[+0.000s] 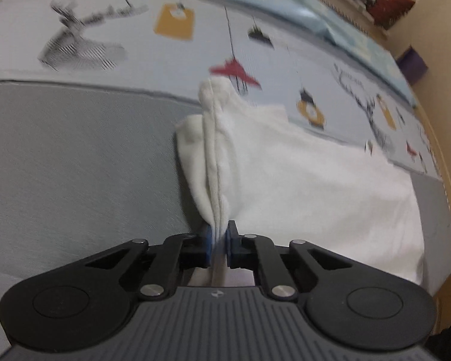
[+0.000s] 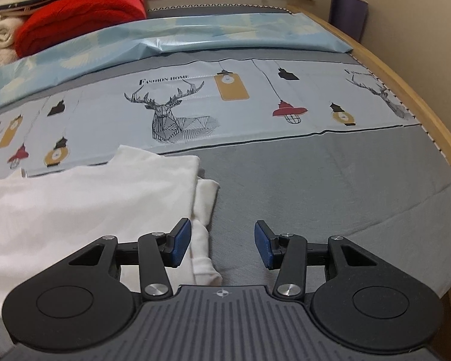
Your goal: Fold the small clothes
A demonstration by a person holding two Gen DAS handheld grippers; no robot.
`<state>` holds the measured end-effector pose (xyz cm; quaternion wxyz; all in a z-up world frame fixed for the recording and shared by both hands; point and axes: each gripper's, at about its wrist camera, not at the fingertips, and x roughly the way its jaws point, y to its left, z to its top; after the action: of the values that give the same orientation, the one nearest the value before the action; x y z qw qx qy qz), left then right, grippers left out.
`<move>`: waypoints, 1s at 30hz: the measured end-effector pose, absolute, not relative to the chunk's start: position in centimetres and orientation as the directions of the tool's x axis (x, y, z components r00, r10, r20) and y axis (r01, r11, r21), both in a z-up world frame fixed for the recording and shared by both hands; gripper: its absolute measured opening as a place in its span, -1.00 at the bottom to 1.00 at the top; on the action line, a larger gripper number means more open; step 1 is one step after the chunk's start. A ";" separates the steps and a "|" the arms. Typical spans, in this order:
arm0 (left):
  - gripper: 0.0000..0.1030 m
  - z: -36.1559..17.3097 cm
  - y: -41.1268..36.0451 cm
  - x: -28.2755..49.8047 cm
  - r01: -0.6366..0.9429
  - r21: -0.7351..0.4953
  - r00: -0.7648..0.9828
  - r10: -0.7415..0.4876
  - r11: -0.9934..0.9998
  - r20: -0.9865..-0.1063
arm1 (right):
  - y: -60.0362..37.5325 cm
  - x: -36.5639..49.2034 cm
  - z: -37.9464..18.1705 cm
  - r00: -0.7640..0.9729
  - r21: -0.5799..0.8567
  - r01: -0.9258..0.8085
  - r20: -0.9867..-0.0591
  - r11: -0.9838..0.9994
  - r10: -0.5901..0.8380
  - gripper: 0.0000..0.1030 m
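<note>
1. Left gripper [image 1: 219, 242] is pinching a bunched edge of the white garment [image 1: 300, 186] between its blue pads [image 1: 206, 245], jaws nearly together.
2. Right gripper [image 2: 222, 245] is hovering with jaws partly apart, gripping nothing; a sleeve [image 2: 203, 231] is lying between them, nearer the nine o'clock pad.
3. White garment is lying on the grey bedsheet [image 2: 330, 186], spreading toward nine o'clock in the right wrist view.
4. Deer-and-lamp printed cloth [image 2: 195, 105] is lying beyond it at twelve o'clock.
</note>
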<state>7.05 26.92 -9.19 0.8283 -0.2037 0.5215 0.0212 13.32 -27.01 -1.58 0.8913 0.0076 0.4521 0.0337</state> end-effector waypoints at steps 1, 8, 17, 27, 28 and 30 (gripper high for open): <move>-0.83 -8.8 27.3 6.9 -0.274 -0.284 0.451 -0.138 0.919 -0.882 | -26.8 13.5 -1.6 0.590 0.054 -0.047 -0.804 0.997 0.072 -0.06; -0.86 -7.5 28.0 4.1 -0.294 0.176 0.292 0.264 0.940 -0.919 | -24.5 13.7 -1.8 0.595 0.099 -0.051 -0.796 0.994 0.110 -0.06; -0.88 -2.8 25.3 5.8 -0.252 -0.244 0.483 -0.097 0.937 -0.870 | -23.4 13.6 -2.9 0.588 0.109 -0.105 -0.795 0.989 0.150 -0.06; -0.88 -1.4 13.0 12.0 -0.087 -0.561 0.506 -0.448 0.823 -0.737 | -25.9 13.8 -5.2 0.565 0.141 -0.064 -0.811 0.988 0.153 -0.06; -0.88 -1.5 11.5 12.6 -0.080 -0.564 0.500 -0.456 0.822 -0.736 | -26.1 13.8 -5.3 0.564 0.140 -0.063 -0.812 0.988 0.152 -0.06; -0.88 -1.8 8.6 13.9 -0.064 -0.572 0.489 -0.474 0.818 -0.732 | -26.3 13.9 -5.4 0.562 0.147 -0.060 -0.812 0.987 0.155 -0.06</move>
<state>13.86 8.58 -1.76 0.8180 -0.2748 0.4896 -0.1251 13.92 -26.29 -5.38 0.8823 0.0511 0.4638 0.0610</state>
